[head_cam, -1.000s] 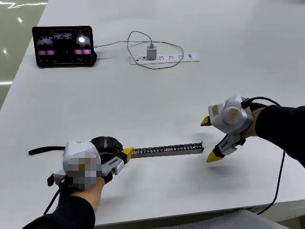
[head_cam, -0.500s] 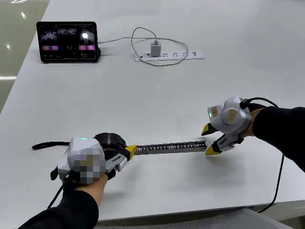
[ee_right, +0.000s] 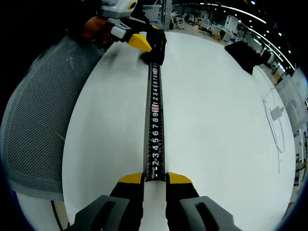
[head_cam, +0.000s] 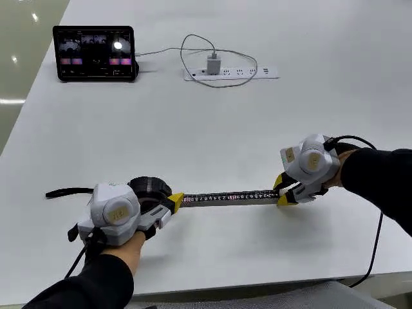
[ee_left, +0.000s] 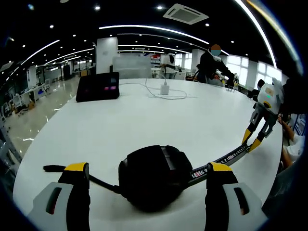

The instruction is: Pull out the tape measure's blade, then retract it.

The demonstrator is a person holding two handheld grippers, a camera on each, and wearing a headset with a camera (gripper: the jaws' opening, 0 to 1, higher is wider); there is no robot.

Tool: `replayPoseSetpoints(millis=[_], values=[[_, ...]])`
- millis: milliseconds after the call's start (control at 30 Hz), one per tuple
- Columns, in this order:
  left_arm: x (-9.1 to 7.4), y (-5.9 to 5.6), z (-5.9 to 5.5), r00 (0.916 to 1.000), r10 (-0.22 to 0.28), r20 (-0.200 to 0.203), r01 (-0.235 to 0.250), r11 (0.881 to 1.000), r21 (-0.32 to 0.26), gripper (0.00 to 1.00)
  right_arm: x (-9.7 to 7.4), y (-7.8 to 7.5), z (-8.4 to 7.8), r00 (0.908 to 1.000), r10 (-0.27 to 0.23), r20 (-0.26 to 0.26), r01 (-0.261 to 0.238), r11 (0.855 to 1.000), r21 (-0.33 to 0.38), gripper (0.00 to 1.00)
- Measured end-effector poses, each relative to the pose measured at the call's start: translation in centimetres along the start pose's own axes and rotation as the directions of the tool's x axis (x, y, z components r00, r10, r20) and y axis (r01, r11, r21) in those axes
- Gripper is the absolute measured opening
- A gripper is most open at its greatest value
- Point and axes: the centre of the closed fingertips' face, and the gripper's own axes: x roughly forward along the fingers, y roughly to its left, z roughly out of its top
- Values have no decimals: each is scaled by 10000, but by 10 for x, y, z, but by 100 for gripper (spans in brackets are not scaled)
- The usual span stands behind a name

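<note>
The left gripper (ee_left: pixel 148 167) sits nearest, at the front left of a white table (head_cam: pixel 212 129). Its jaws stand wide apart on either side of the black tape measure case (head_cam: pixel 149 190). In the left gripper view a little gap shows between each yellow tip and the case, so it is not clamped. A black strap (head_cam: pixel 64 192) trails from the case to the left along the table.

The blade (head_cam: pixel 225 197) is drawn out and lies flat on the table, running from the case to the right. At its free end the right gripper (ee_right: pixel 155 178) has its jaws nearly closed, pinching the blade's tip between the yellow fingertips (ee_right: pixel 179 178).

Far across the table lies a white power strip (head_cam: pixel 248 73) with a charger (head_cam: pixel 213 65) plugged in and a looped cable (head_cam: pixel 193 51). To its left a tablet (head_cam: pixel 96 53) stands with its screen lit.
</note>
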Motion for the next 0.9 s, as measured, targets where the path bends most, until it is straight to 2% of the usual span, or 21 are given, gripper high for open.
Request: replayPoseSetpoints(millis=[333,433,500,600,700,800,900], values=[[4,-1,-1,10000,-9,10,8,10000,65,99,0,-1,0,9993,386,-12,-386,9982,-461,11],[7,-1,0,10000,23,81,-24,10000,93,99,1,-2,0,9978,594,-289,-615,9951,-780,11],[9,2,-2,9999,123,-10,-123,9999,33,99,1,-2,1,9970,653,-410,-685,9942,-834,10],[11,4,-3,9997,221,-46,-222,9997,-117,98,1,-3,1,9965,687,-482,-720,9948,-725,10],[12,2,-3,9997,219,-54,-220,9993,-308,94,1,-2,0,9972,632,-411,-646,9974,-317,10],[13,3,-3,9996,276,-103,-280,9991,-326,82,2,-2,0,9977,519,-431,-515,9986,93,10],[14,2,-6,9995,205,-246,-222,9973,-694,78,2,-2,1,9984,369,-421,-349,9982,479,10]])
